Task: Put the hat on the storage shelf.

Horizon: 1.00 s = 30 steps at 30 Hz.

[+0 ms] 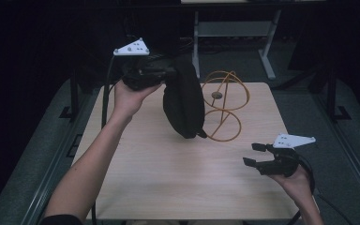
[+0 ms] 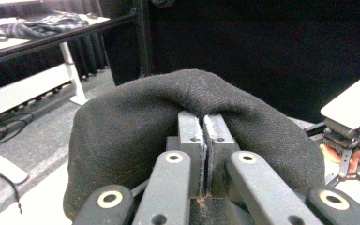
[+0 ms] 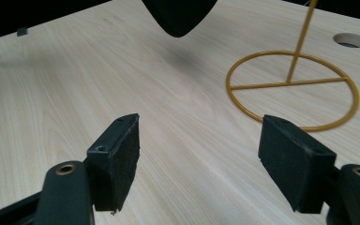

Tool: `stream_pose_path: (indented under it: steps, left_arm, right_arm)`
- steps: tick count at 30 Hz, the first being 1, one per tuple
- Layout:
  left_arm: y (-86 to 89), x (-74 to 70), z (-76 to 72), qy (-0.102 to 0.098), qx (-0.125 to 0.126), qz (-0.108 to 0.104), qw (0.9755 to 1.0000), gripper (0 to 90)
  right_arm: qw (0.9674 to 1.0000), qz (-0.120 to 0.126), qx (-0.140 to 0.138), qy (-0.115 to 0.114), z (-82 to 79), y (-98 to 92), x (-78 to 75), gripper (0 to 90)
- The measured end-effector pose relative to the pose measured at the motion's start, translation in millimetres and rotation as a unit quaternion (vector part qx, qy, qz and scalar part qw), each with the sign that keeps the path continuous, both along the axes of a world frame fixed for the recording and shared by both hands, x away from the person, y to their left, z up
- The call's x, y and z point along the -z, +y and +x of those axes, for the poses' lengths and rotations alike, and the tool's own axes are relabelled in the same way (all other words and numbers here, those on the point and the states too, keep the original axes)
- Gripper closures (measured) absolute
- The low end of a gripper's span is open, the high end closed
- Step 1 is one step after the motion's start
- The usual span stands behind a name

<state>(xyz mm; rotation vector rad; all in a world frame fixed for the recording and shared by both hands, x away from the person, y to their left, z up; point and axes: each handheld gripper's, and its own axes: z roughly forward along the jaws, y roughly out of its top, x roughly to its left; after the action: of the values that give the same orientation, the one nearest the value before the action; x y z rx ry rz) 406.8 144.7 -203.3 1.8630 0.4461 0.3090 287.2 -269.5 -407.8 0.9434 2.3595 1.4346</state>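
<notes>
A black fabric hat [image 1: 183, 101] hangs above the table, held up at its top edge by my left gripper [image 1: 166, 71], whose jaws are shut on the cloth. In the left gripper view the hat [image 2: 136, 117] bulges around the closed fingertips [image 2: 191, 129]. A gold wire stand [image 1: 222, 103] with a round base ring and a wire globe top stands just right of the hat; its base ring [image 3: 293, 89] lies ahead of my right gripper [image 3: 199, 147]. My right gripper [image 1: 255, 154] hovers open and holds nothing near the table's right front. The hat's lower tip [image 3: 180, 16] hangs at the top of the right gripper view.
The light wooden table [image 1: 168, 173] has a round cable hole [image 3: 350, 40] behind the stand. A white-legged desk [image 1: 234, 28] stands beyond the table's far edge. Dark floor surrounds the table on both sides.
</notes>
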Motion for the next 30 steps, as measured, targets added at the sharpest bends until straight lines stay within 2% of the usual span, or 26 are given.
stream_pose_path:
  steps: [14, 18, 22, 24, 25, 30]
  left_arm:
    - [-34.9, -24.7, 33.6, 0.006, 0.003, -0.003, 1.0000, 88.4]
    - [-50.4, -34.2, 42.9, 0.001, 0.006, 0.009, 0.9999, 88.4]
    - [-68.9, -41.0, 51.6, 0.003, 0.012, 0.013, 0.9998, 88.4]
    - [-84.9, -43.2, 57.5, 0.000, 0.017, 0.024, 0.9996, 88.4]
    - [-84.9, -43.2, 57.5, 0.000, 0.017, 0.024, 0.9996, 88.4]
    - [-108.4, -42.3, 67.8, 0.005, 0.025, 0.038, 0.9990, 88.4]
  right_arm:
    - [0.9996, 0.017, 0.019, -0.011, 0.4, -12.6, -1.8, 28.5]
    - [0.9991, 0.025, 0.028, -0.017, -0.7, -19.7, -3.1, 28.5]
    - [0.9990, 0.027, 0.032, -0.019, -0.6, -22.3, -3.1, 28.6]
    - [0.9988, 0.029, 0.034, -0.018, -0.4, -24.2, -3.0, 28.7]
    - [0.9988, 0.029, 0.034, -0.018, -0.4, -24.2, -3.0, 28.7]
    - [0.9985, 0.033, 0.039, -0.018, -0.4, -27.5, -3.2, 28.8]
